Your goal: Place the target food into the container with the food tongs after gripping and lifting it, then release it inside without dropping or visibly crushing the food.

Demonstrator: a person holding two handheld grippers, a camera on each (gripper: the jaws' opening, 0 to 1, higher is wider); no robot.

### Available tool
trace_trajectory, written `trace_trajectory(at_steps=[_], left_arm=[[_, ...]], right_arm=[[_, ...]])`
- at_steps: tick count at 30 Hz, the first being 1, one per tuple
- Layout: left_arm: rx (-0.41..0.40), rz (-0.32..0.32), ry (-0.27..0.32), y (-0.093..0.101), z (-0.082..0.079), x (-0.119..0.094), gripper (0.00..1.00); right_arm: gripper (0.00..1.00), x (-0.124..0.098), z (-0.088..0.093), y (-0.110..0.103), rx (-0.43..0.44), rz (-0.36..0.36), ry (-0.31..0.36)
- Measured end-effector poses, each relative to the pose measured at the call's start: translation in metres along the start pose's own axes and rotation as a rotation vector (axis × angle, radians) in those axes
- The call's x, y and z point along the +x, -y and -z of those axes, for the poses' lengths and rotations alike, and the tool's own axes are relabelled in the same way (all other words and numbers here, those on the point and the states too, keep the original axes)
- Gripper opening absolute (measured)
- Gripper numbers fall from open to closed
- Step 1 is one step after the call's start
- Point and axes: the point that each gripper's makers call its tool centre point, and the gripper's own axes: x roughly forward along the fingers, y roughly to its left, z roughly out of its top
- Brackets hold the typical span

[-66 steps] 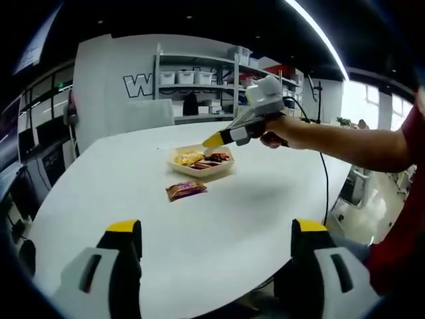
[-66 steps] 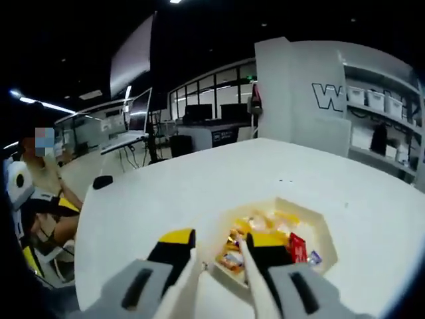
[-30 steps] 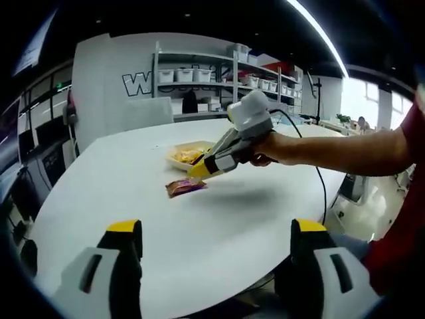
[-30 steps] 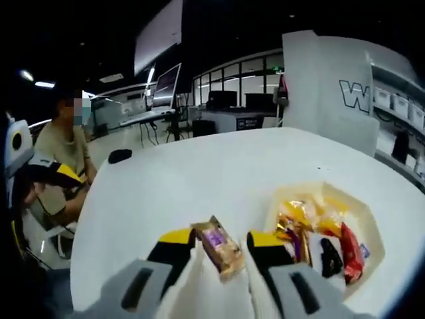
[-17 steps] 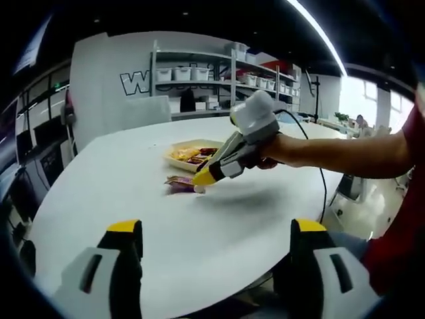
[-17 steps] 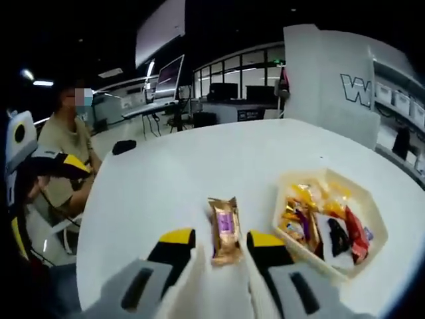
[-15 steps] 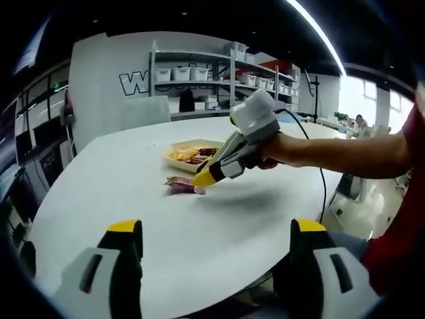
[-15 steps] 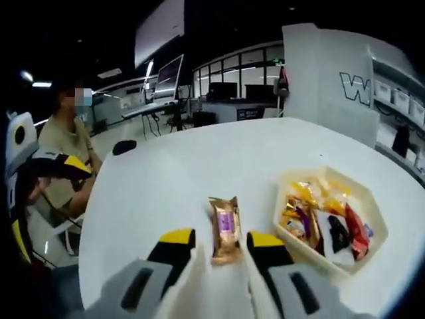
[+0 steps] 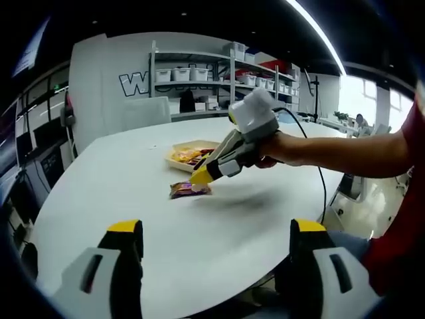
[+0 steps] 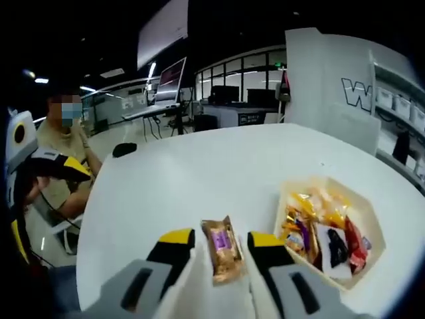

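Note:
A brown and purple snack packet (image 10: 222, 251) lies on the white table (image 10: 199, 173), between the jaws of my right gripper (image 10: 221, 240), which stands open just over it. In the left gripper view the same packet (image 9: 190, 191) rests flat under the yellow tip of the right gripper (image 9: 199, 177), which a hand holds. The cream container (image 10: 368, 219) with several wrapped snacks sits to the packet's right; from the left gripper view the container (image 9: 174, 158) is just behind the packet. My left gripper (image 9: 216, 227) is wide open near the table's edge, with nothing between its jaws.
A person's bare arm (image 9: 339, 149) reaches in from the right over the table (image 9: 119, 173). A seated person (image 10: 63, 146) is beyond the table's far left edge, by a small black object (image 10: 124, 149). Shelves with bins (image 9: 199, 73) stand behind.
The right gripper moved from the container to the packet, came down over it and has now risen slightly. The packet has turned and shifted a little. The left gripper stayed still.

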Motion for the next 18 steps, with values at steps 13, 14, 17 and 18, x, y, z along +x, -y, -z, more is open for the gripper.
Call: trace_trajectory(at_steps=[13,14,17,18], left_arm=[[-0.017,-0.013,-0.001,-0.006,0.005,-0.003,0.89],[-0.017,-0.013,-0.001,-0.006,0.004,-0.003,0.89],[-0.020,-0.013,0.000,-0.006,0.005,-0.002,0.89],[-0.019,-0.013,-0.001,-0.005,0.005,-0.002,0.89]], right_arm=[[0.26,0.015,0.014,0.004,-0.002,-0.015,-0.052],[0.26,0.014,0.012,0.004,0.008,-0.020,-0.038],[0.26,0.013,0.013,0.004,0.019,-0.018,-0.049],[0.25,0.013,0.014,0.004,0.017,-0.021,-0.049]])
